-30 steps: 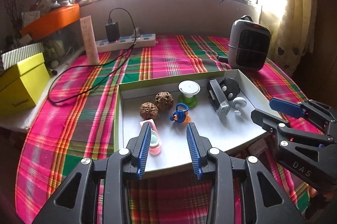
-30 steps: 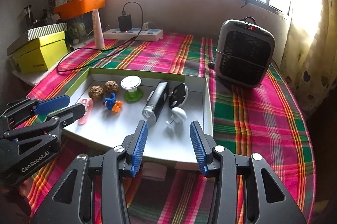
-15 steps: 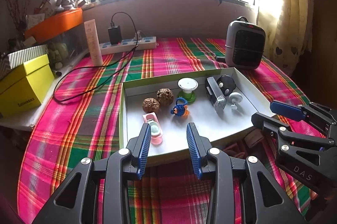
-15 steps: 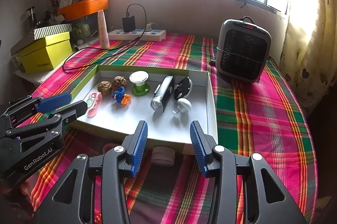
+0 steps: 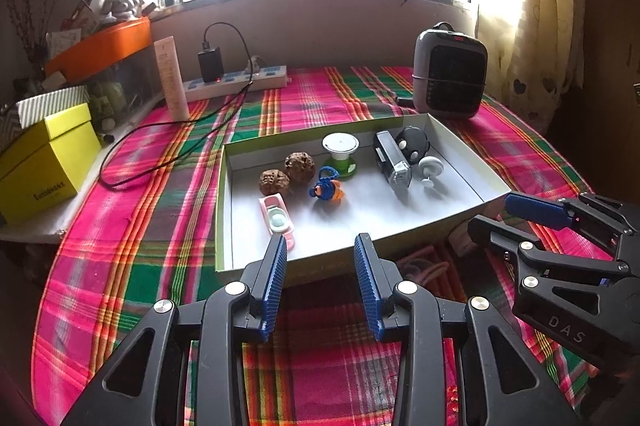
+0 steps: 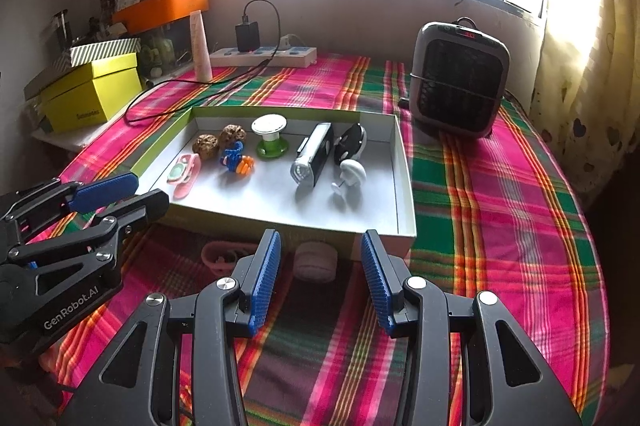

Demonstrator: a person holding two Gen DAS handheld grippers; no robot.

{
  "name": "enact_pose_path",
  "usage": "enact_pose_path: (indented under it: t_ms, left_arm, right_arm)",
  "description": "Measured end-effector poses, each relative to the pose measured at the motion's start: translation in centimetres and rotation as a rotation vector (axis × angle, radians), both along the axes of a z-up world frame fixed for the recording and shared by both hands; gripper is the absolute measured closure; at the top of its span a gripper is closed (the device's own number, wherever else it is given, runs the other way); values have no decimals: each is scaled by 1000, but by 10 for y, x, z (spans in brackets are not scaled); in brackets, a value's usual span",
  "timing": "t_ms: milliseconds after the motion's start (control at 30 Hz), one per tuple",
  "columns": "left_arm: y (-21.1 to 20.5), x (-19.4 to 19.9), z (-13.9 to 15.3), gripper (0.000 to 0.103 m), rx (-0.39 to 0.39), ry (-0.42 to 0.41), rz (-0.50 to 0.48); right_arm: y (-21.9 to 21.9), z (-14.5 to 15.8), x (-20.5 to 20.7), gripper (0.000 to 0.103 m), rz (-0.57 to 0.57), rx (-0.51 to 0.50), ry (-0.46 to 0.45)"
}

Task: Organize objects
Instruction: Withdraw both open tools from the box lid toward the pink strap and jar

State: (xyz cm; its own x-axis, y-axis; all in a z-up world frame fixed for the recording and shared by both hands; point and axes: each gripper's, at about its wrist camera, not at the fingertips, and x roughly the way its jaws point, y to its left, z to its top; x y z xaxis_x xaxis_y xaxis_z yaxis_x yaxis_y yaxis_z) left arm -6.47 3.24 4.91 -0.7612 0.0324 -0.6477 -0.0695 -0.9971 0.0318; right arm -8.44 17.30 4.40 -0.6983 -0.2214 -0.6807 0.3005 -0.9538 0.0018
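White inside, the box [image 6: 402,186] on the table already holds most small things, but a pink band [image 6: 224,252] and a round roll [image 6: 316,260] wait just outside it, while the left gripper [image 5: 321,258] and right gripper [image 6: 320,254] hang open and empty.

My tongs [image 6: 318,278] are black plastic with bumpy blue pads [image 6: 264,278]. Under them lies soft checked cloth [image 6: 500,210]. Ahead sits a smooth white cardboard box [image 6: 402,186] holding two rough brown nuts [image 6: 218,142] and a shiny metal torch [image 6: 314,158].
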Motion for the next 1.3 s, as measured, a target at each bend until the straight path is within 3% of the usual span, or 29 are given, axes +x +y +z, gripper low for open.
enact_pose_path:
  t_ms: [467,900,1300]
  left_arm:
    - [2,10,-11,70,35,-43,-30]
    - [6,6,-27,66,135,-120,-98]
    - [25,-7,-32,63,124,-138,-174]
  right_arm:
    - [5,-10,13,60,11,3,-33]
    - [14,-18,14,54,4,-4,-65]
    - [28,-18,13,54,-29,-5,-74]
